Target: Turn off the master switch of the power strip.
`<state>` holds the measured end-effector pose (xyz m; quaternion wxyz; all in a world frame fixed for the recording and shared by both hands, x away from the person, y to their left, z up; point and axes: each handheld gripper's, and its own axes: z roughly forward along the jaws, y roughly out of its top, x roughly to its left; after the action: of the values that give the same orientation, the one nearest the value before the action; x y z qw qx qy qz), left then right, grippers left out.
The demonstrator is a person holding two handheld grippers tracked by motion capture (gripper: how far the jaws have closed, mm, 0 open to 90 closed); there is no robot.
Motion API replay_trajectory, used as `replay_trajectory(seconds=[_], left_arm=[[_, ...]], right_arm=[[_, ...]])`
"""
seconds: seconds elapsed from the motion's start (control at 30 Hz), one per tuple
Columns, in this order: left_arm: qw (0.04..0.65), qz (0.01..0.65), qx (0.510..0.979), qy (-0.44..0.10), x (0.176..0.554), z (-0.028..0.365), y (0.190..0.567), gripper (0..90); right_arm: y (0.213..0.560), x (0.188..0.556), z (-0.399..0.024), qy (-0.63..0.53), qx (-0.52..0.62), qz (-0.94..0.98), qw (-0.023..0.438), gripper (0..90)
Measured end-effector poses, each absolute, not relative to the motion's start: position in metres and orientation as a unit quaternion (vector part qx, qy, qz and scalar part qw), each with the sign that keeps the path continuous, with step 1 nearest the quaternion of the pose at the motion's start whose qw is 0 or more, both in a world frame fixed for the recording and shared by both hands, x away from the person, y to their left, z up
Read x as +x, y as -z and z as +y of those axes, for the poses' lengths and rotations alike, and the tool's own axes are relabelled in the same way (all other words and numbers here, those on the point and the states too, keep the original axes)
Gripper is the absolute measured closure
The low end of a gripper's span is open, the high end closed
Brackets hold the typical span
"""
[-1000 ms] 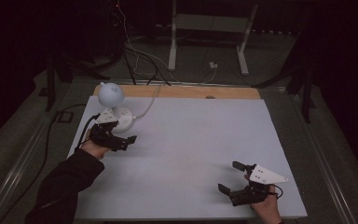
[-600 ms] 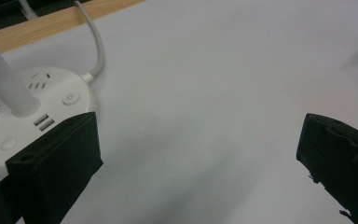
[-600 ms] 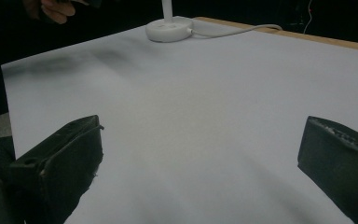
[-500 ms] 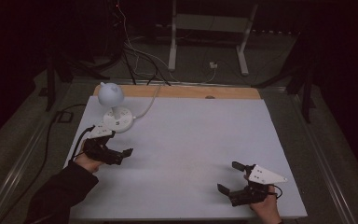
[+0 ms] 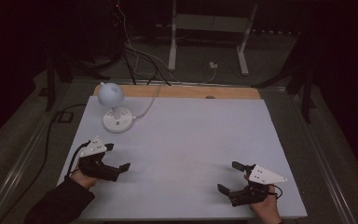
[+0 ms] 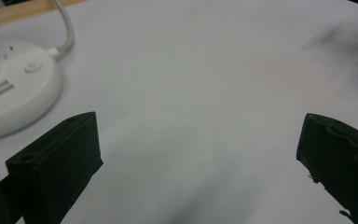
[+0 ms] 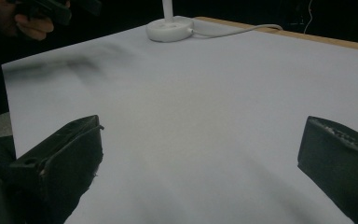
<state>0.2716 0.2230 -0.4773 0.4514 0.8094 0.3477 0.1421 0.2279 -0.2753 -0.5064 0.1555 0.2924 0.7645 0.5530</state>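
The lamp (image 5: 115, 111) stands beyond the left gripper (image 5: 117, 157) (jaws apparently apart).

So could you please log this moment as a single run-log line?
left tongs: open, empty, near lamp | right tongs: open, empty, near front edge | table: white | contact: none

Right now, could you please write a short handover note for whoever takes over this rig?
Left gripper: jaws wide open, holding nothing, low over the table at its near left. Right gripper: jaws wide open, holding nothing, at the near right.
The small white desk lamp stands upright at the far left, nearest the left gripper, cable trailing off the back edge.
Done: nothing is gripped or touched.
Left: probably any handling of the lamp.
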Motion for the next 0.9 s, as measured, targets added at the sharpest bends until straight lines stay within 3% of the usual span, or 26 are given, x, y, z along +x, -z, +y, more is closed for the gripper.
replay_trajectory(seconds=[0.5, 0.9], left_arm=[[0.427, 0.342, 0.827, -0.127, 0.241, 0.23, 0.505, 0.3], [0.393, 0.332, 0.845, -0.146, 0.226, 0.242, 0.524, 0.3]], right_arm=[[0.506, 0.227, -0.275, -0.553, 0.292, 0.765, 0.155, 0.0], [0.507, 0.227, -0.275, -0.551, 0.29, 0.767, 0.154, 0.0]])
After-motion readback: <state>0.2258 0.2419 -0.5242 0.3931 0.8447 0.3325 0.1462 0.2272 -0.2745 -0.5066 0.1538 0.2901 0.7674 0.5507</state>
